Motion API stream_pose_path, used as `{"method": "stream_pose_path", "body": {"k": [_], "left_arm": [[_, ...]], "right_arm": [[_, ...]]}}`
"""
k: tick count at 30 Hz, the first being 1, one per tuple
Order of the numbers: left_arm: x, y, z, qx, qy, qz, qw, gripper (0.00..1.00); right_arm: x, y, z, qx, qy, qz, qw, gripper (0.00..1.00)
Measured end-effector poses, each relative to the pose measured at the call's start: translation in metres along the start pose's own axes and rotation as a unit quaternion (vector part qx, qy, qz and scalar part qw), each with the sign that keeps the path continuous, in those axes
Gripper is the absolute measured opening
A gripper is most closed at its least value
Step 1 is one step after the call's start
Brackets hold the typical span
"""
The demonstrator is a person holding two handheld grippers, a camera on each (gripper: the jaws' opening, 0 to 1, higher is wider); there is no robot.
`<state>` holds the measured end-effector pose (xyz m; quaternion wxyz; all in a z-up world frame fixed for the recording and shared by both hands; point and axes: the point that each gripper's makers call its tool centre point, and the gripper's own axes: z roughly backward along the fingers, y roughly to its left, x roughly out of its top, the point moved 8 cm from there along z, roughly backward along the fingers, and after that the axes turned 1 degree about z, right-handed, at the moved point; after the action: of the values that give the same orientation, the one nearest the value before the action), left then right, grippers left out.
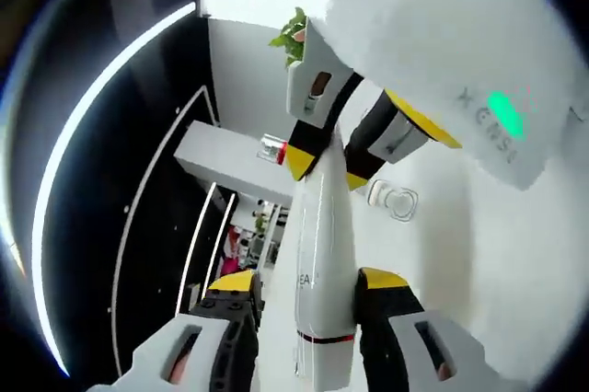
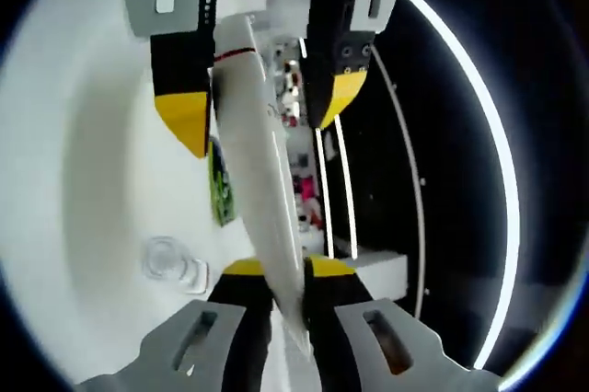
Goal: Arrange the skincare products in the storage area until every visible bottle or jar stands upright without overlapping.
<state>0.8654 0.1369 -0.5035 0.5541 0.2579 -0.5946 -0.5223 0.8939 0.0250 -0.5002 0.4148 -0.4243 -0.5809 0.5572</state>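
Observation:
A long white tube with a red band near its wide end hangs in the air between both grippers. My left gripper stands open around the wide end; the tube lies against one finger and a gap shows at the other. In the left gripper view, my right gripper comes in from the top, shut on the tube's narrow flat end. In the right gripper view, the tube runs from my right gripper at the bottom, whose jaws pinch its flat end, to my left gripper at the top.
A small clear jar sits on the white surface; the same jar lies beyond the tube. A green plant and a white shelf are farther off. A dark wall with light strips borders the white area.

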Motion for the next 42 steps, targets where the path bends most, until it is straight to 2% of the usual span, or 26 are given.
{"method": "stream_pose_path", "body": {"k": [3,4,5,11,13,17,21,25,26,29,30,33,34,36,38,39,40,41,42], "left_arm": [[-0.003,-0.001,0.002,0.003,0.005,-0.011,0.9999,0.26],[-0.005,0.001,-0.009,0.0,0.007,-0.02,0.9998,0.26],[-0.006,0.001,-0.011,0.003,0.01,-0.021,0.9997,0.26],[-0.008,-0.002,-0.005,0.012,0.021,-0.023,0.9994,0.24],[-0.011,-0.002,-0.013,0.011,0.02,-0.006,0.9997,0.24],[-0.013,-0.003,-0.005,0.025,0.019,0.01,0.9994,0.22],[-0.015,0.003,-0.002,0.035,0.01,0.028,0.999,0.19],[-0.017,0.01,0.007,0.043,-0.004,0.086,0.9954,0.18],[-0.019,0.012,0.006,0.047,-0.005,0.107,0.9931,0.18],[-0.023,0.016,0.008,0.048,-0.014,0.136,0.9894,0.17],[-0.025,0.017,0.01,0.042,-0.012,0.169,0.9846,0.17],[-0.027,0.018,0.012,0.032,-0.014,0.217,0.9756,0.17],[-0.029,0.019,0.012,0.025,-0.017,0.246,0.9688,0.17],[-0.033,0.021,0.013,0.019,-0.022,0.295,0.9552,0.17],[-0.038,0.025,0.014,0.007,-0.031,0.348,0.9371,0.17],[-0.04,0.025,0.015,-0.003,-0.037,0.377,0.9256,0.17],[-0.043,0.026,0.015,-0.015,-0.042,0.416,0.9081,0.17],[-0.045,0.026,0.015,-0.023,-0.046,0.439,0.8972,0.17],[-0.052,0.029,0.007,-0.037,-0.054,0.472,0.8792,0.17]], "right_arm": [[0.002,-0.002,0.002,-0.003,-0.002,-0.004,1.0,0.11],[0.003,-0.002,0.002,-0.005,-0.004,-0.003,1.0,0.11],[0.003,-0.003,0.004,-0.006,-0.004,-0.003,1.0,0.11],[0.008,-0.002,0.006,-0.006,-0.009,0.007,0.9999,0.11],[0.008,-0.002,0.005,-0.01,-0.015,0.012,0.9998,0.13],[0.01,-0.004,0.005,-0.023,-0.031,0.019,0.9991,0.15],[0.013,-0.011,0.007,-0.052,-0.048,0.037,0.9968,0.18],[0.017,-0.02,0.011,-0.099,-0.061,0.046,0.9922,0.23],[0.019,-0.023,0.013,-0.109,-0.071,0.041,0.9906,0.25],[0.021,-0.031,0.015,-0.132,-0.117,0.017,0.9842,0.31],[0.02,-0.034,0.016,-0.136,-0.128,0.002,0.9824,0.31],[0.016,-0.042,0.021,-0.152,-0.158,-0.062,0.9737,0.31],[0.012,-0.046,0.023,-0.159,-0.163,-0.088,0.9696,0.3],[0.006,-0.051,0.024,-0.164,-0.156,-0.106,0.9682,0.3],[0.0,-0.054,0.022,-0.158,-0.152,-0.137,0.966,0.28],[-0.002,-0.053,0.022,-0.152,-0.149,-0.147,0.9659,0.28],[-0.006,-0.053,0.02,-0.147,-0.144,-0.166,0.9643,0.27],[-0.008,-0.053,0.019,-0.143,-0.144,-0.179,0.9627,0.27],[-0.01,-0.052,0.015,-0.131,-0.147,-0.204,0.959,0.28]]}}
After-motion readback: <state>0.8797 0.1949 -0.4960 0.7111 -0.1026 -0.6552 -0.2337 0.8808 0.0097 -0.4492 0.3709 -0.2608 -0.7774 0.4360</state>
